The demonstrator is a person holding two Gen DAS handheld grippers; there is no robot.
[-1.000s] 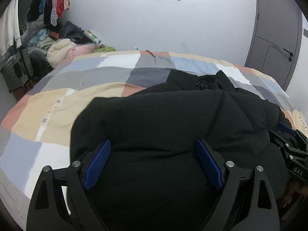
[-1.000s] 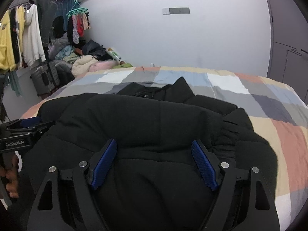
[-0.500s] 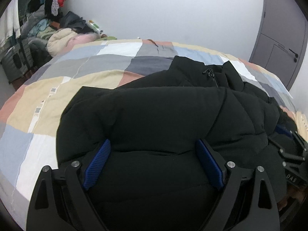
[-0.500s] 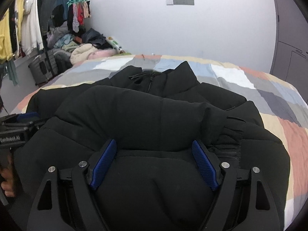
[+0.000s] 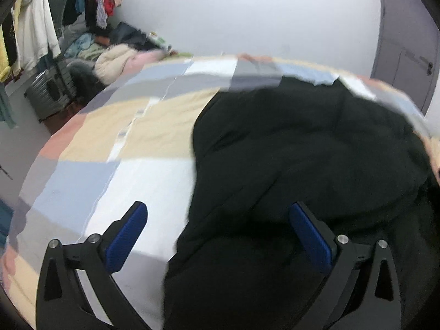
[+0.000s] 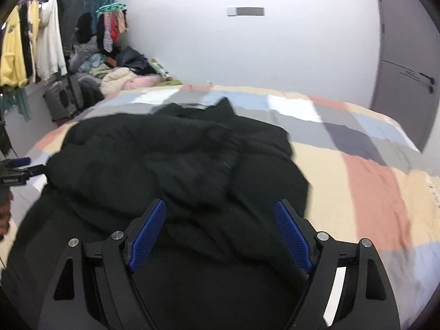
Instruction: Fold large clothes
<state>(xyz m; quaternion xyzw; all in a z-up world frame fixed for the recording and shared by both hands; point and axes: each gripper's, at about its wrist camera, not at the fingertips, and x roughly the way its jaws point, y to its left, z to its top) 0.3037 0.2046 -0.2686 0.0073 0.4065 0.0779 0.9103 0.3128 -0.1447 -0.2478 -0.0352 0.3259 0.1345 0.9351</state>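
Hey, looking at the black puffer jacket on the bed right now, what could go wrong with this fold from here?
1. Both the left hand-held gripper and right hand-held gripper are open and hold nothing, so the bulky black jacket may spring back open.
2. The jacket looks bunched and uneven, so pressing now could set a lopsided fold.
3. The near part of the jacket lies toward the edge of the patchwork bedspread and might slide off.
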